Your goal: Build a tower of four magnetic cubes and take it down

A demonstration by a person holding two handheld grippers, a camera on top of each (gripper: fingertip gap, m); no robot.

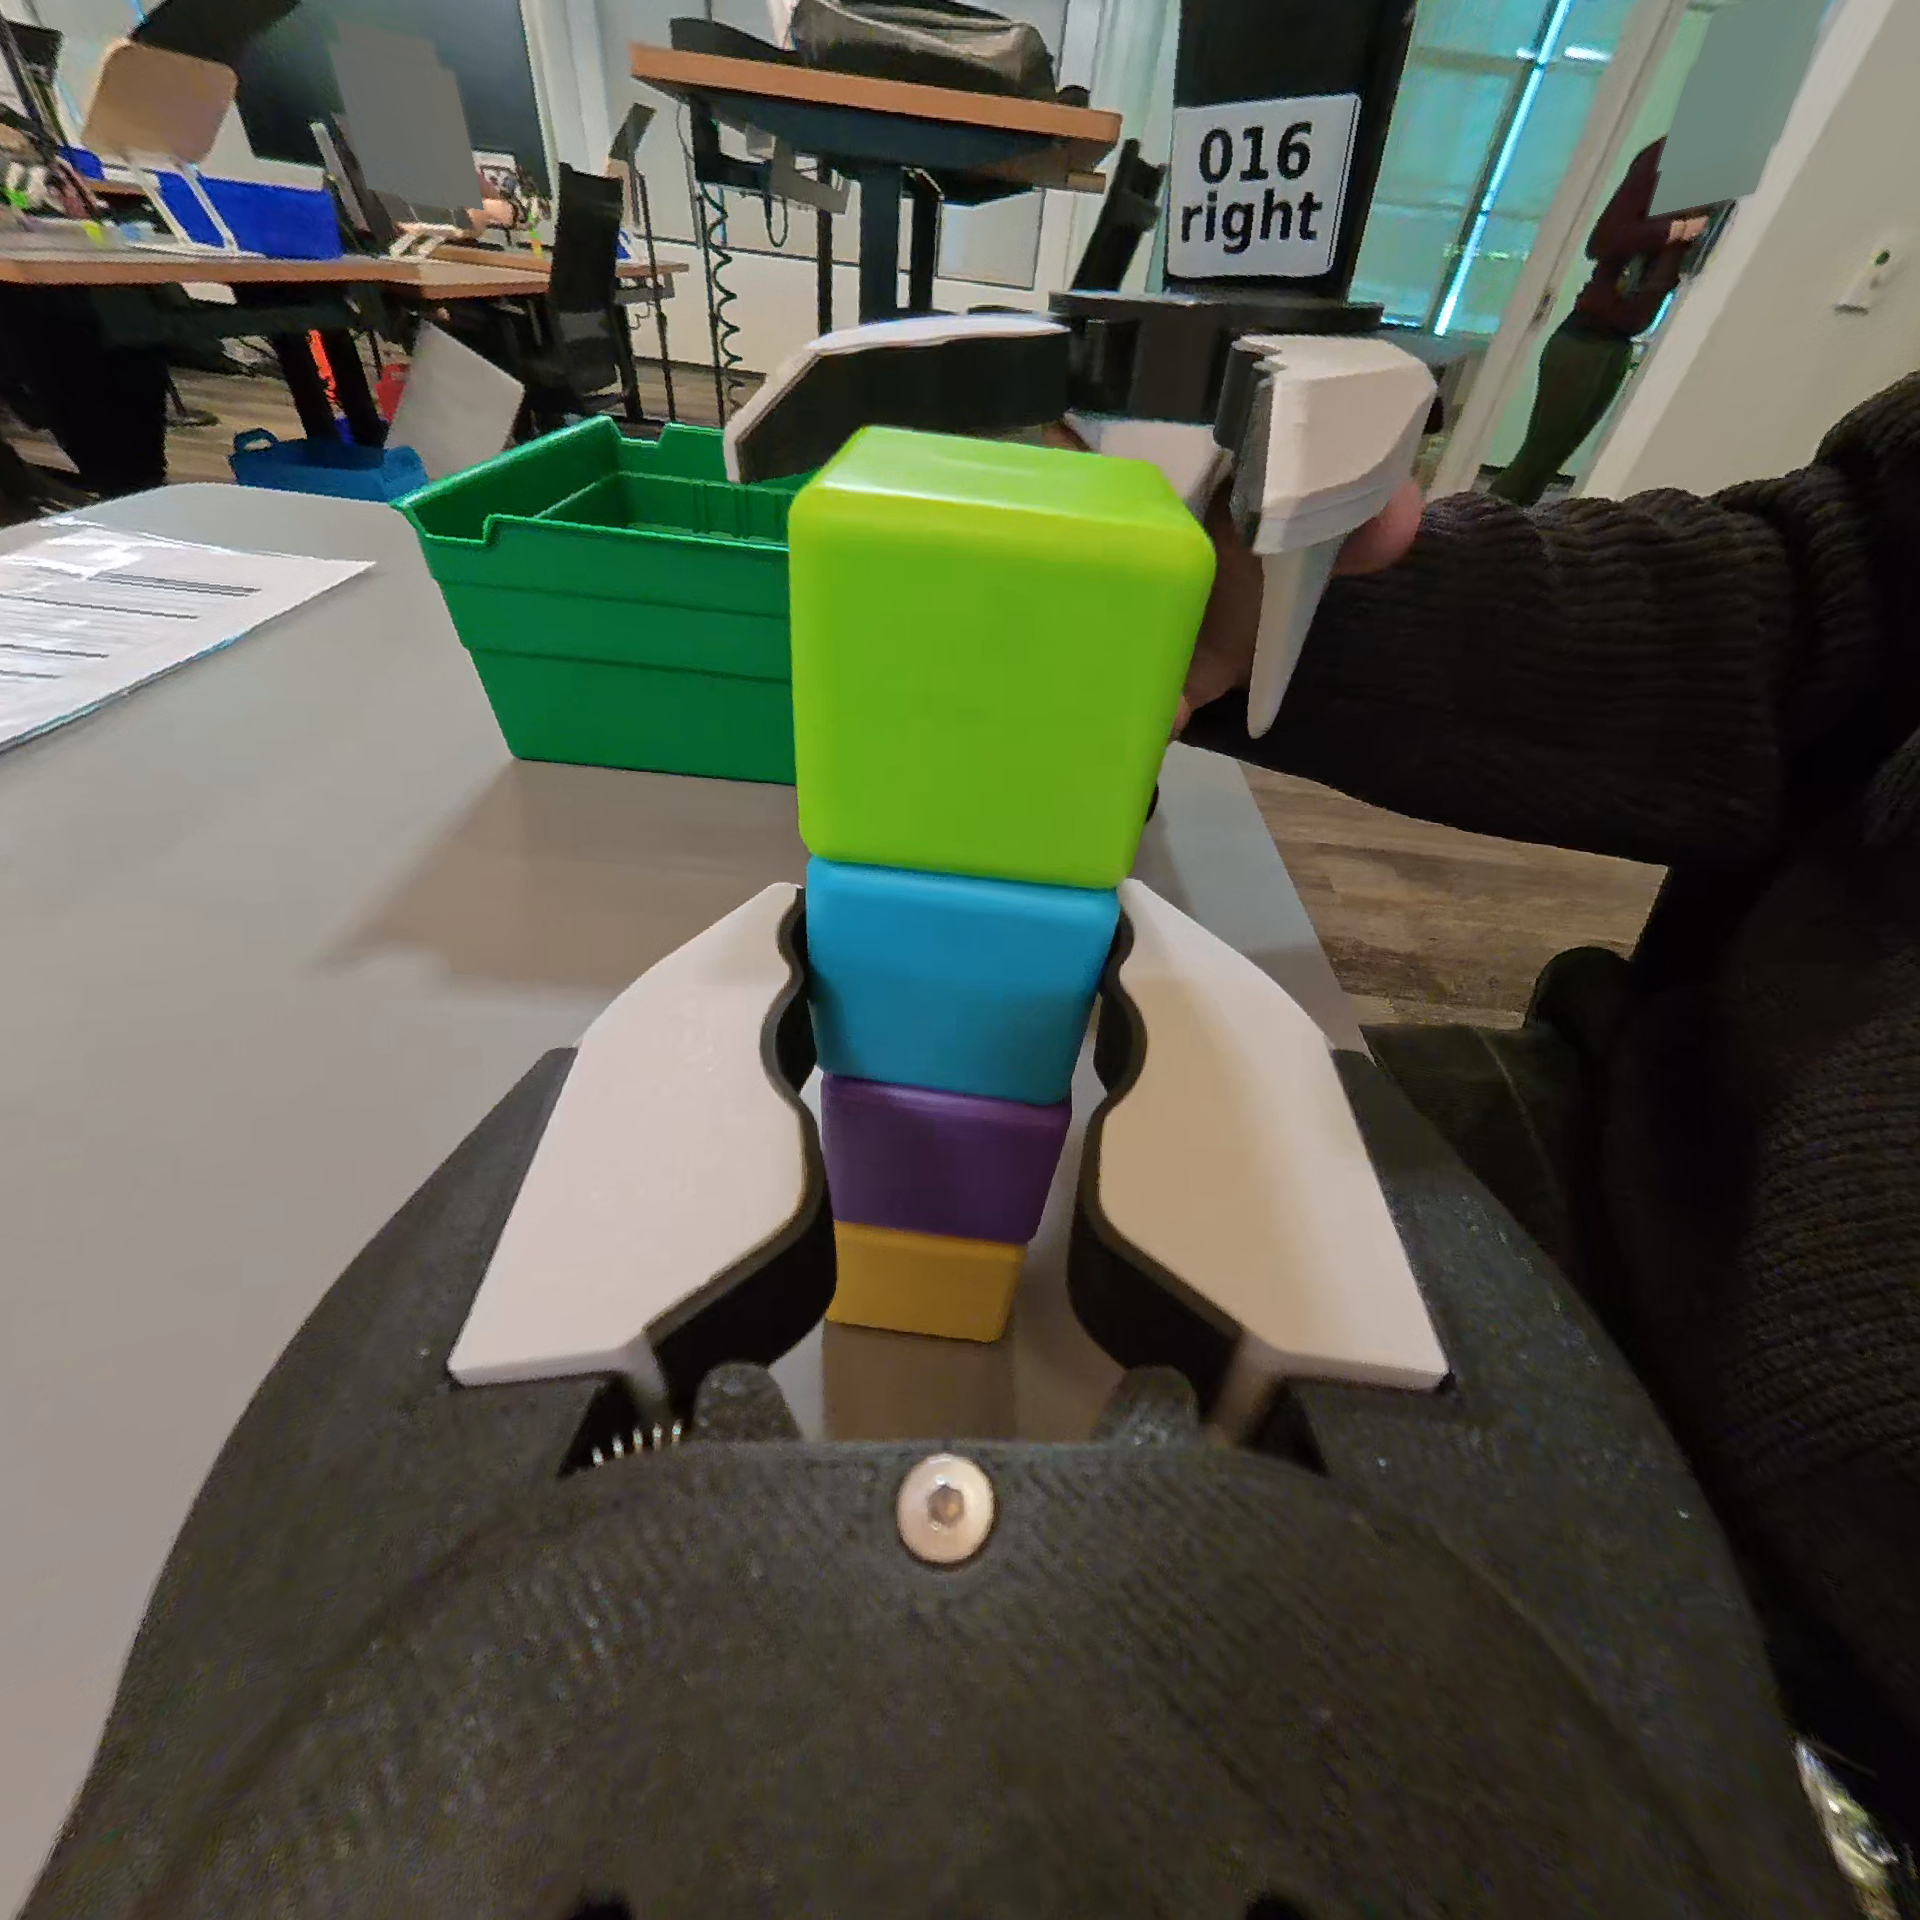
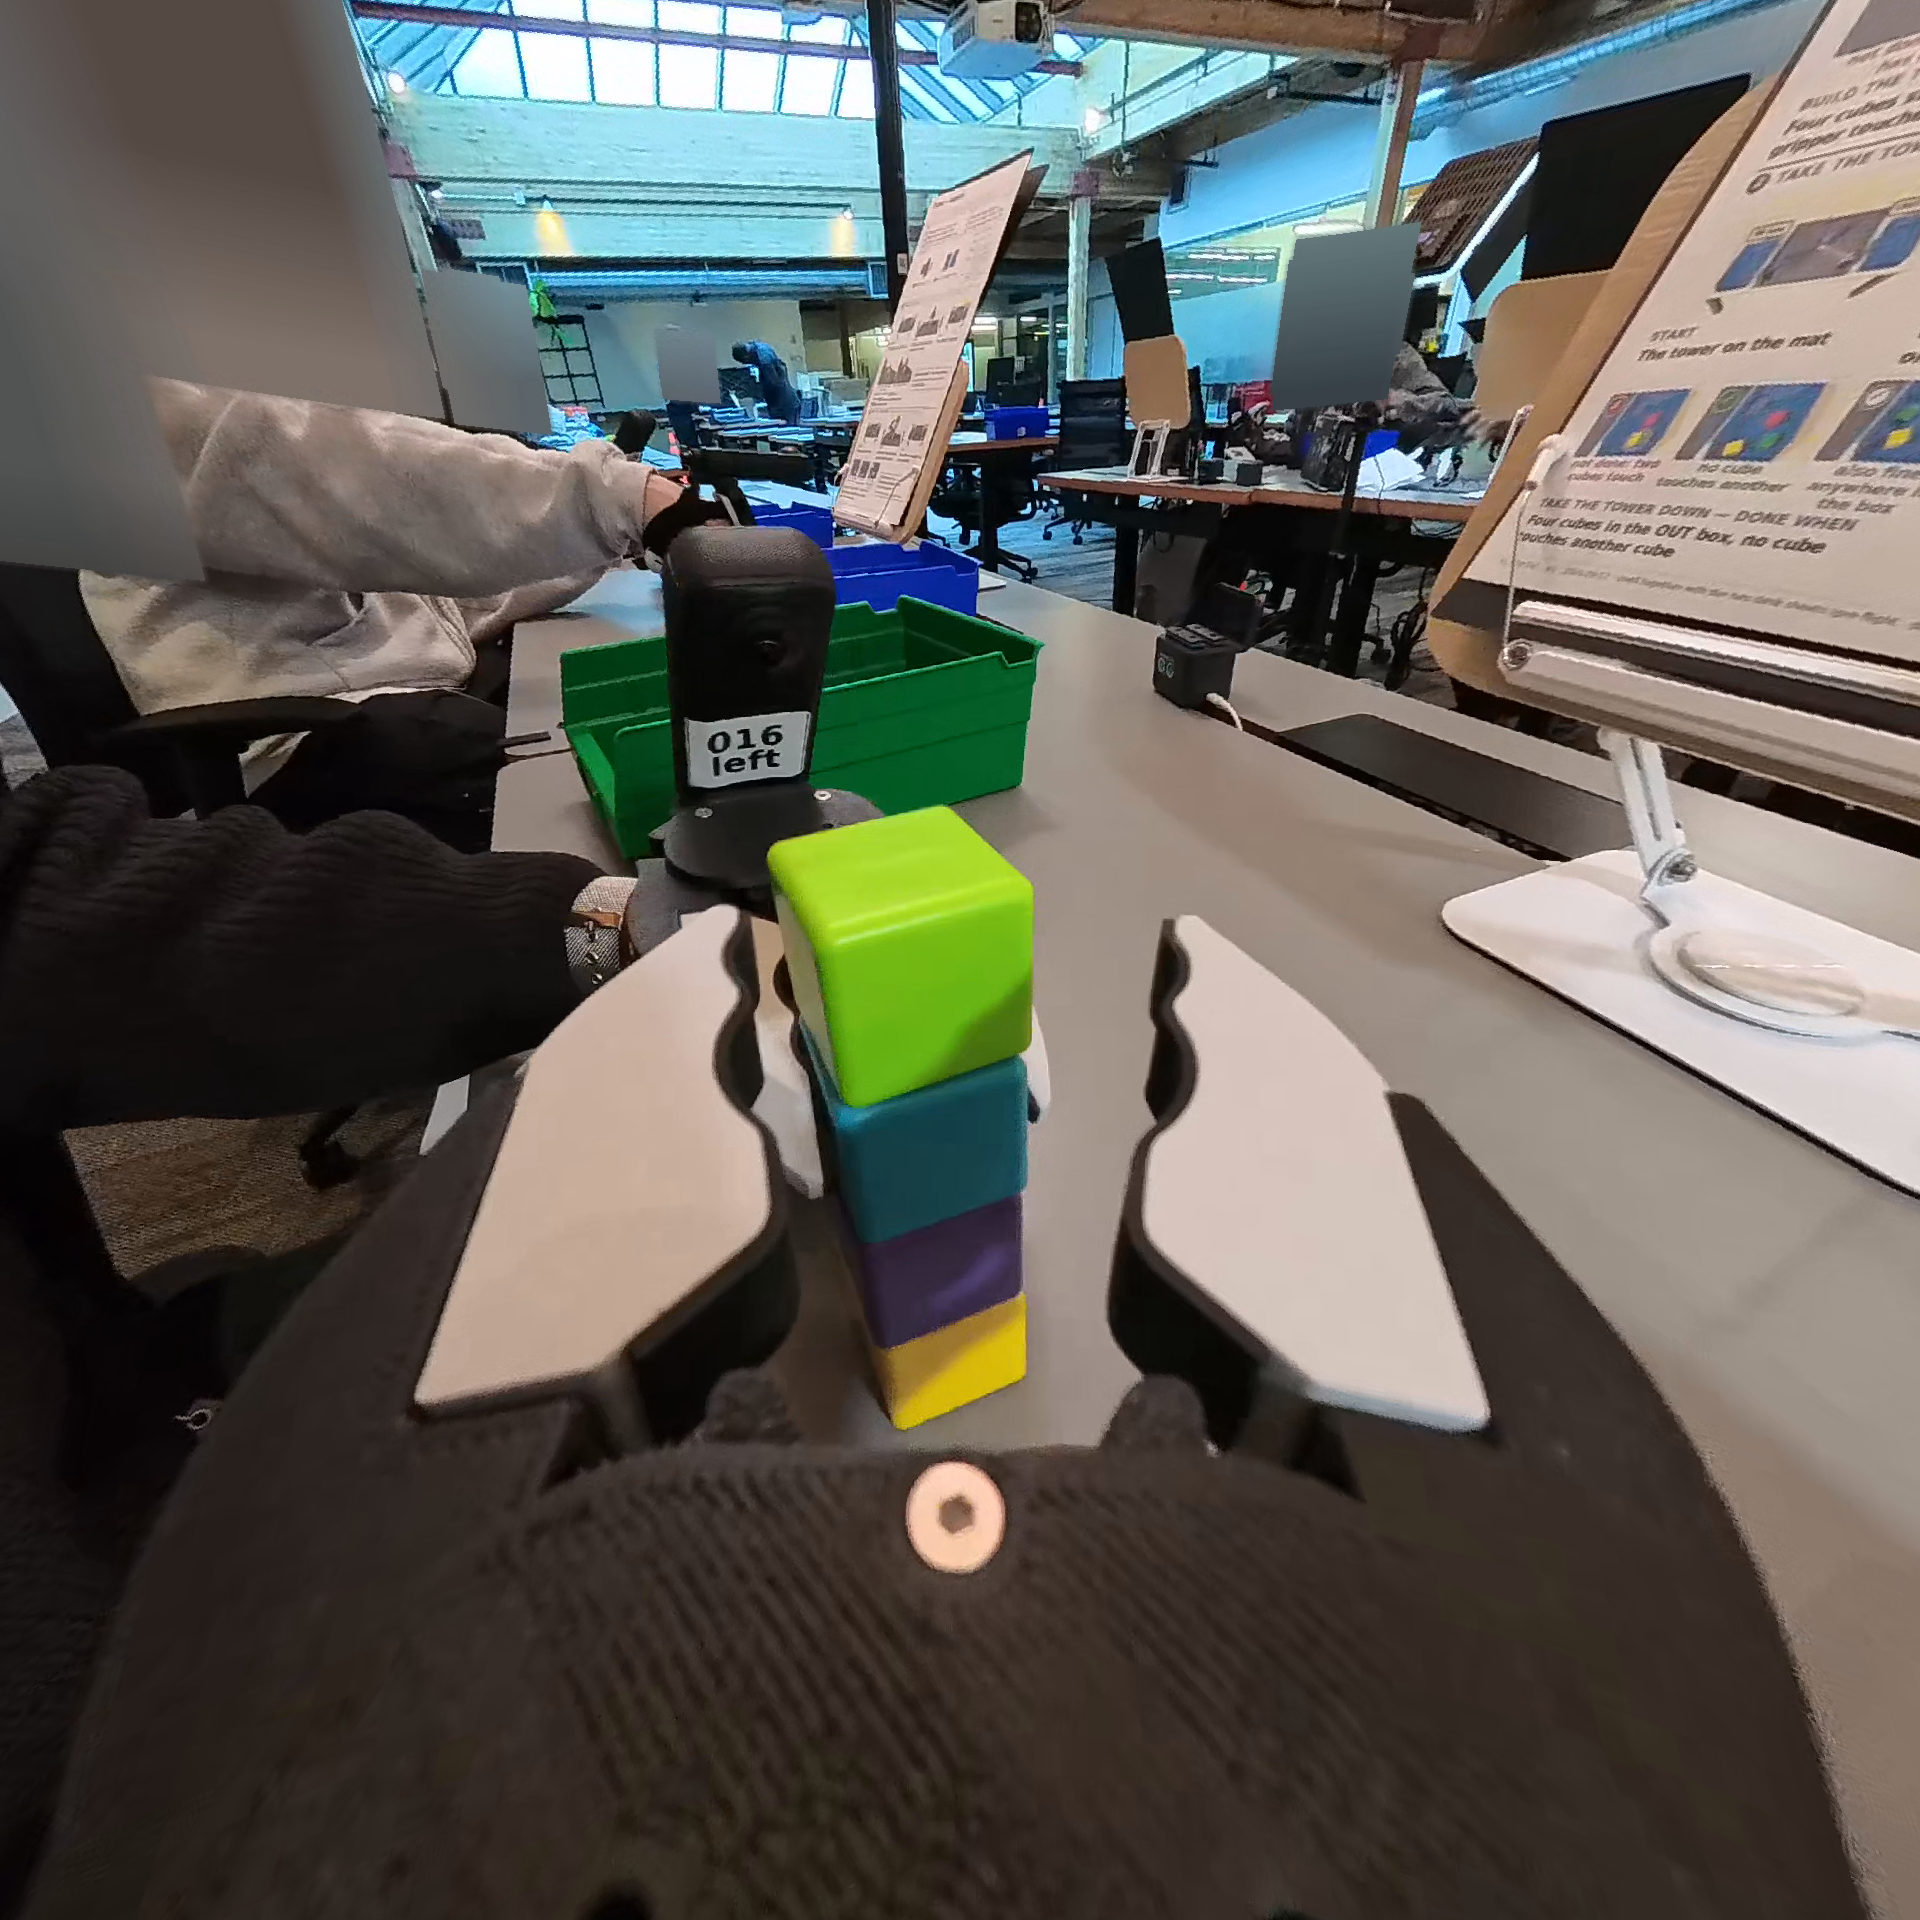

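Note:
A tower of four cubes stands on the grey table point(image 1: 260, 987): green cube point(image 1: 997, 655) on top, then blue cube point(image 1: 956, 982), purple cube point(image 1: 940, 1158) and yellow cube point(image 1: 920, 1283) at the bottom. My left gripper point(image 1: 956, 935) is shut on the blue cube, one finger on each side. My right gripper point(image 2: 951, 987) is open, level with the green cube point(image 2: 904, 951), with a gap on both sides. In the right wrist view the blue cube point(image 2: 930, 1153), purple cube point(image 2: 940, 1273) and yellow cube point(image 2: 951, 1361) show below.
A green bin point(image 1: 623, 623) stands behind the tower, also in the right wrist view point(image 2: 914, 707), with a blue bin point(image 2: 904, 571) beyond. A paper sheet point(image 1: 125, 613) lies far left. An instruction board on a white stand point(image 2: 1662, 987) sits to the right. The table edge point(image 1: 1288, 883) is near.

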